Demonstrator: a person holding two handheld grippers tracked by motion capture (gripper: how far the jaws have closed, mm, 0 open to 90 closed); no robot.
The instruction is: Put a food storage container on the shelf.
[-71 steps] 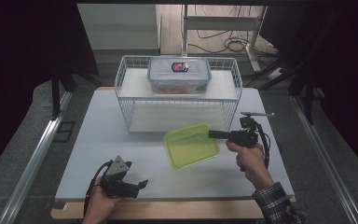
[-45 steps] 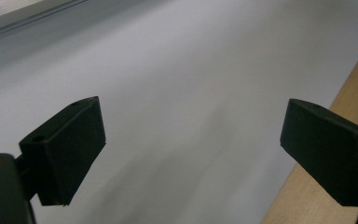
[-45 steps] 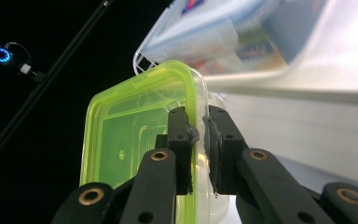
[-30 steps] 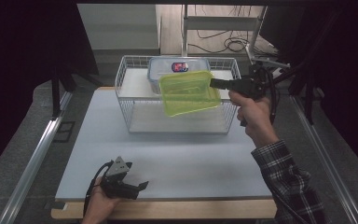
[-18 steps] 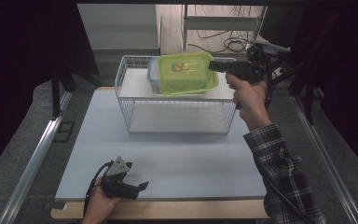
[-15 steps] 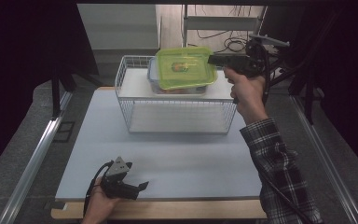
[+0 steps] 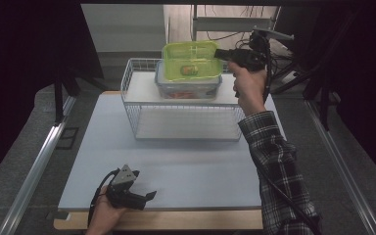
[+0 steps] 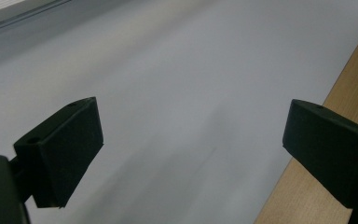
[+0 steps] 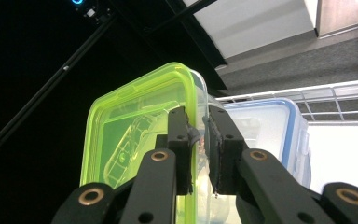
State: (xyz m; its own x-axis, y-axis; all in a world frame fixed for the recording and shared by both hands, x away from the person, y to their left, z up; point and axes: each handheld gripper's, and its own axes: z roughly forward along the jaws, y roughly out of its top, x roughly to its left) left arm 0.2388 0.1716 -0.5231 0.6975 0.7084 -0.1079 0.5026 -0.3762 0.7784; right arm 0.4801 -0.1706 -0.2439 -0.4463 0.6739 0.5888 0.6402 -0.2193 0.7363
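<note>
A lime-green container point(image 7: 191, 60) hangs in the air above the blue-lidded clear box point(image 7: 188, 88), which sits on the top shelf of the white wire rack point(image 7: 183, 105). My right gripper point(image 7: 221, 54) is shut on the green container's right rim; in the right gripper view the pads point(image 9: 182, 135) pinch the green container point(image 9: 135, 140) edge, with the blue-lidded box point(image 9: 265, 130) behind it. My left gripper point(image 7: 149, 197) rests at the table's front left edge, held in a hand; its jaws stand wide apart over bare white mat point(image 8: 177, 93) with nothing between them.
The white mat point(image 7: 186, 166) covers the wooden table, whose front edge point(image 8: 317, 186) runs past the left gripper. The wire rack stands at the back centre. Black curtains flank both sides, and cables and a metal stand point(image 7: 269, 34) sit behind the right hand.
The right gripper has carried the green container from the mat up and back, over the wire rack, to hover above the blue-lidded box. The left gripper has stayed put.
</note>
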